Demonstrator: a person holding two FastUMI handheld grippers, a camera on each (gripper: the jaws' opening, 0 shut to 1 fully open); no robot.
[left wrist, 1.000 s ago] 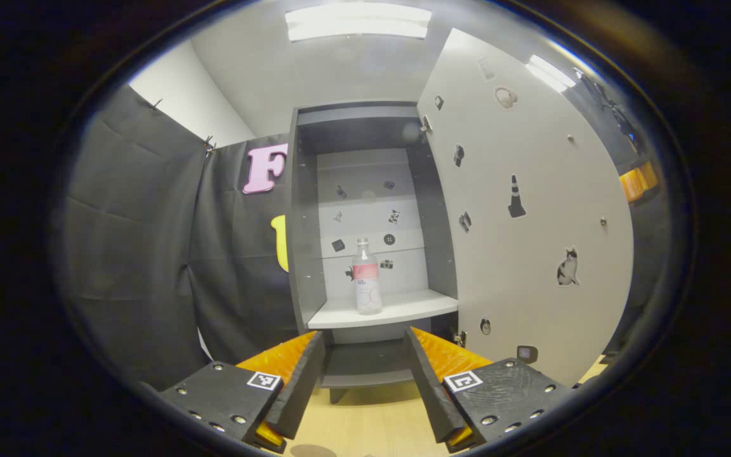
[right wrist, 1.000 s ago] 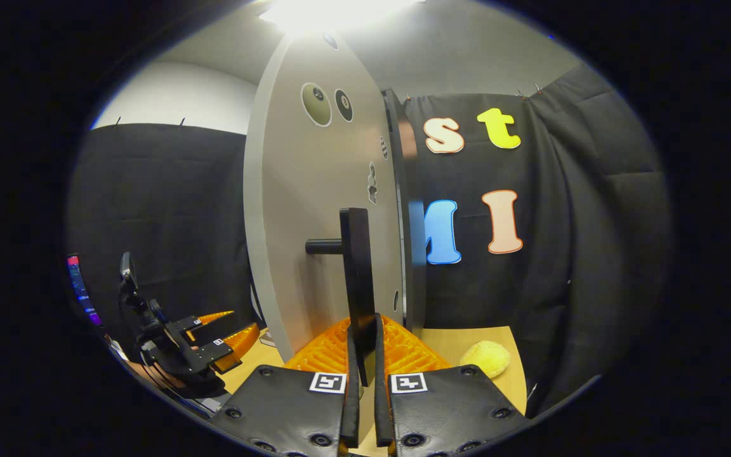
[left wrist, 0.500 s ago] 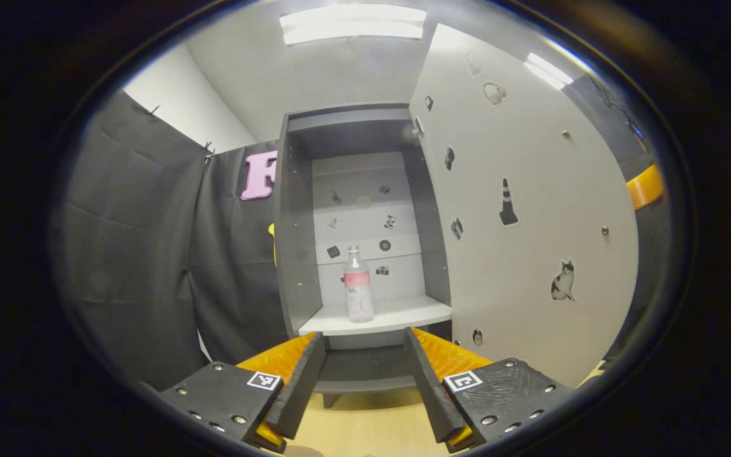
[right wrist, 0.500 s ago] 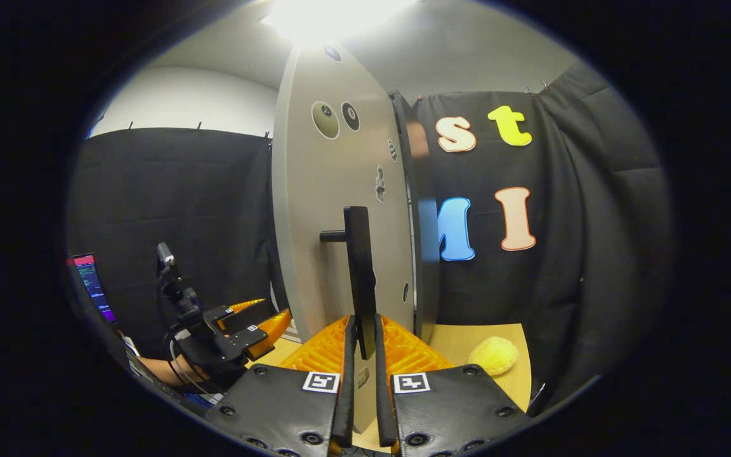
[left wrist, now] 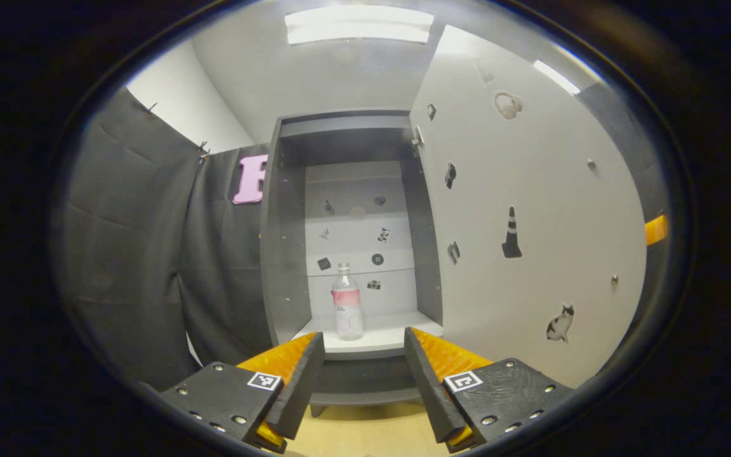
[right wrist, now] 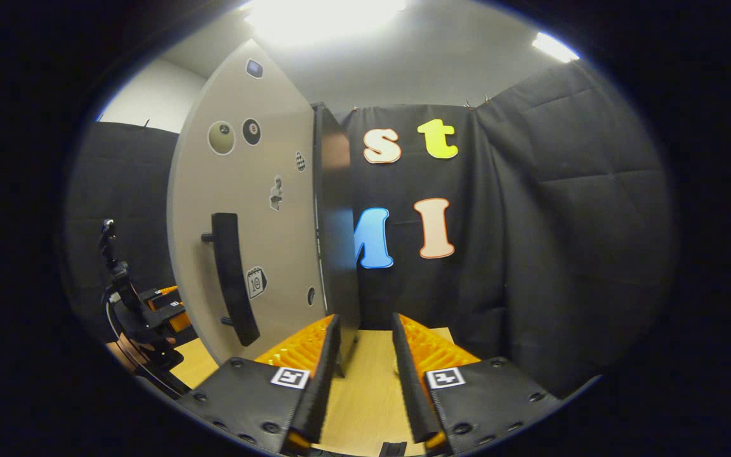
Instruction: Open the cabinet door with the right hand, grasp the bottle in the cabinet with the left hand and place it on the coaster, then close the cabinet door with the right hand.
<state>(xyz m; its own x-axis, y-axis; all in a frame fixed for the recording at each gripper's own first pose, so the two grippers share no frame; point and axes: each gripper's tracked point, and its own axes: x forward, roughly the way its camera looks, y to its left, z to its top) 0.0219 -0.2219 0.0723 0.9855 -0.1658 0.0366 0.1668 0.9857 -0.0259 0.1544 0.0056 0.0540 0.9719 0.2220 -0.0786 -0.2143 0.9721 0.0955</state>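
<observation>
Door [left wrist: 530, 209] is open, so I've got both grippers spread and empty, bottle [left wrist: 347, 303] straight ahead of my left gripper [left wrist: 363, 374], ungrabbed.

In the left gripper view, the tall grey cabinet [left wrist: 346, 254] has its lower compartment and foot partly covered by the left gripper [left wrist: 363, 374], and the small stickers on the cabinet's pale back panel are too small to make out, as is the print on the clear plastic bottle with a pink label [left wrist: 347, 303] standing on its white shelf [left wrist: 375, 339]. In the right gripper view, the person's hand [right wrist: 131, 349] left of the pale cabinet door [right wrist: 251, 209] is cut off at the picture's edge.
</observation>
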